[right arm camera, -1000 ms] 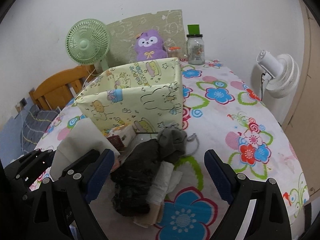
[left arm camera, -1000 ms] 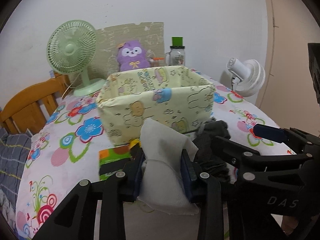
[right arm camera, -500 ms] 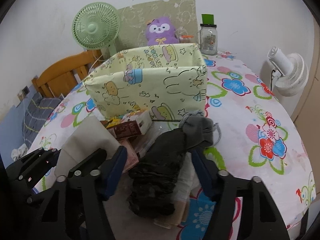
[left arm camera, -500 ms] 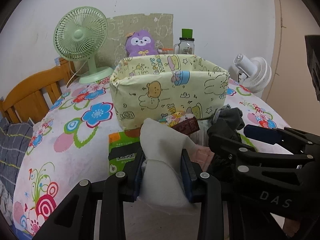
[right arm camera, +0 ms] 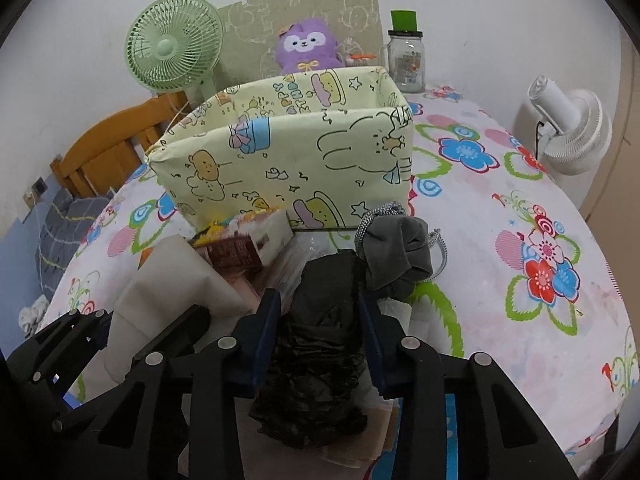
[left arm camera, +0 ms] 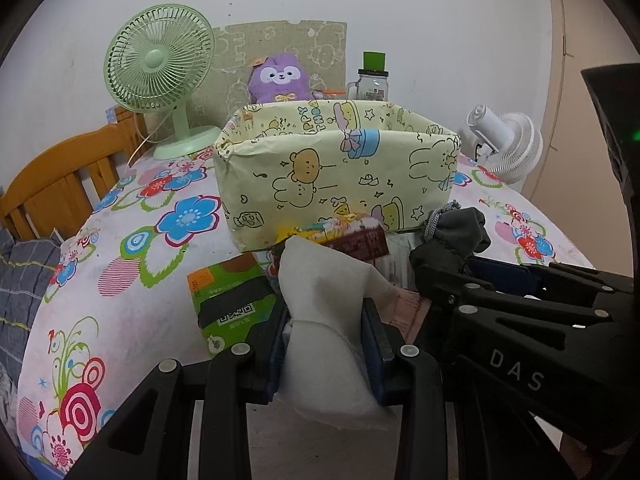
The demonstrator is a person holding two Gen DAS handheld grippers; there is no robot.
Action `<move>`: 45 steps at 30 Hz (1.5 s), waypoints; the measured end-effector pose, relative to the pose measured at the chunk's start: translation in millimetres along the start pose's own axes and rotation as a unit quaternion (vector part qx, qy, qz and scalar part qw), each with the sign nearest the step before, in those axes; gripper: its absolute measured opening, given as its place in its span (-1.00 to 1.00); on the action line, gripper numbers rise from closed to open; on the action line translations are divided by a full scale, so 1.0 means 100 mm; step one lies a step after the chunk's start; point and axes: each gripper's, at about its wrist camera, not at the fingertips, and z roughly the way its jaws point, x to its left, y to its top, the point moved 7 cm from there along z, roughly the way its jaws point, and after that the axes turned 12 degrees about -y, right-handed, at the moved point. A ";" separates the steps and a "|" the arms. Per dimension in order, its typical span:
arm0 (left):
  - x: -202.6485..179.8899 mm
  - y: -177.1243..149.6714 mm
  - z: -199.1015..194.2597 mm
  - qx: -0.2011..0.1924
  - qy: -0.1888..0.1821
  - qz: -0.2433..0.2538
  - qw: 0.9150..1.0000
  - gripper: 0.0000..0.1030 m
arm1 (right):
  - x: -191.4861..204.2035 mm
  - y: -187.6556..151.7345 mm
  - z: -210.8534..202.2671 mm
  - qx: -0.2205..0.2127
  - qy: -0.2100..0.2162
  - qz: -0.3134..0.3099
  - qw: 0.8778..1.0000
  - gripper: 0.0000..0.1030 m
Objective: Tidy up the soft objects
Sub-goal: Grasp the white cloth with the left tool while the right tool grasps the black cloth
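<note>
Pick-up step, both hands loaded or loading: your left gripper (left arm camera: 326,344) has its fingers pinching the white cloth (left arm camera: 328,320), held clear of the desk (left arm camera: 132,264), while your right gripper (right arm camera: 320,336) is closing its fingers about the black crumpled bag (right arm camera: 320,344), which lies between them just short of the grey pouch (right arm camera: 396,252). The next move likely calls for a firm squeeze, then a lift over the near wall of the yellow fabric box (right arm camera: 280,152), which stands just beyond the pile.
</note>
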 end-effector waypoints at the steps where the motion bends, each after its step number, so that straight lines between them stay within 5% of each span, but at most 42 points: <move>1: 0.00 0.00 -0.01 -0.001 -0.001 -0.001 1.000 -0.34 | 0.00 0.00 -0.02 -0.002 -0.001 0.001 1.000 -0.21; 45: -0.26 0.42 -0.61 -0.061 0.024 0.001 0.998 -0.34 | -0.05 0.35 -0.95 -0.122 -0.015 -0.019 0.992 -0.24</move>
